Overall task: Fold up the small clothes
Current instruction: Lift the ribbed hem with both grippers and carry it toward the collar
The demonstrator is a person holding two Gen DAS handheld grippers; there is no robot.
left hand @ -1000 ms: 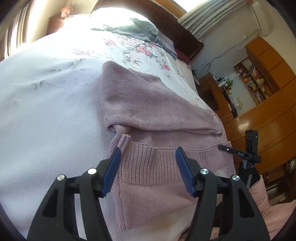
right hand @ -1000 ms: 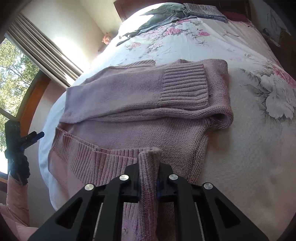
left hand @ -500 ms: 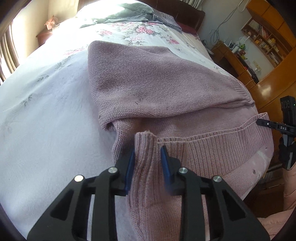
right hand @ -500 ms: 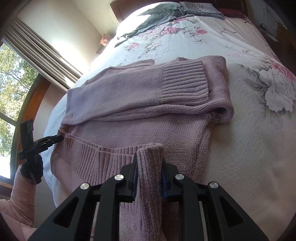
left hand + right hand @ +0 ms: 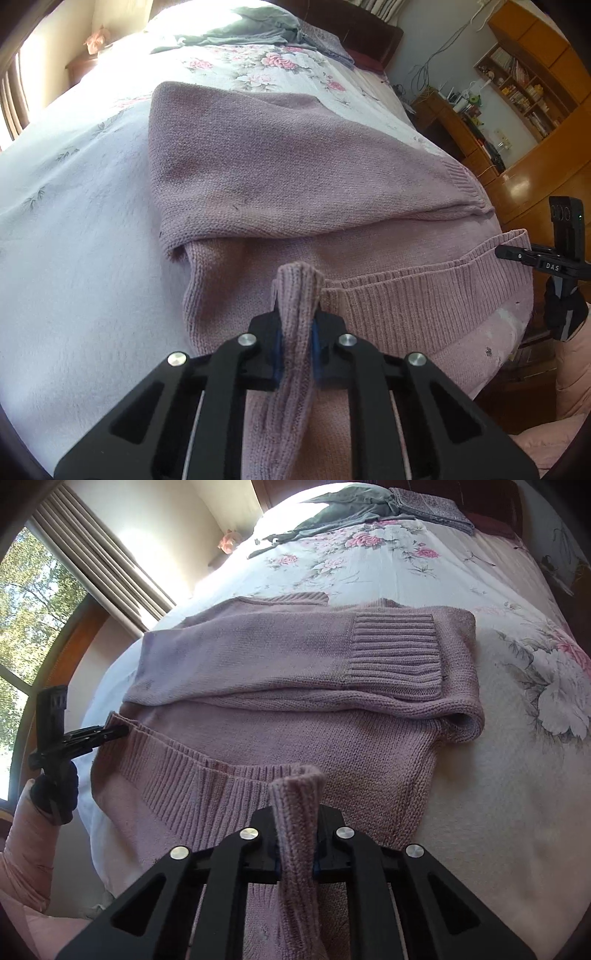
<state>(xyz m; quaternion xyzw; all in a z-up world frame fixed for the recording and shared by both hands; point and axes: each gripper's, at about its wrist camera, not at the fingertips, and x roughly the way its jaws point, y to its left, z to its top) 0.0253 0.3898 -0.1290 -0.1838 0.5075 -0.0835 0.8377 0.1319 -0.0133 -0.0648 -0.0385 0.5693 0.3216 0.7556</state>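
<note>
White letters "DAS" stand on the black right hand-held gripper (image 5: 517, 255). Book spines on the bookshelf (image 5: 524, 92) are too small to read.

A wide bed with a white, pink-rose-printed bedspread (image 5: 424, 576) fills both views, its cover bare and softly textured on the left of the left-wrist frame. Spread across the middle lies a mauve ribbed-knit sweater (image 5: 295, 672), sleeves folded over its body, the ribbed hem near the lower edge of the mattress. At the top of the frame, by a dark wooden headboard (image 5: 354, 29), a rumpled grey-green garment (image 5: 351, 506) lies beside a folded grey-purple patterned cloth (image 5: 432, 506).
</note>
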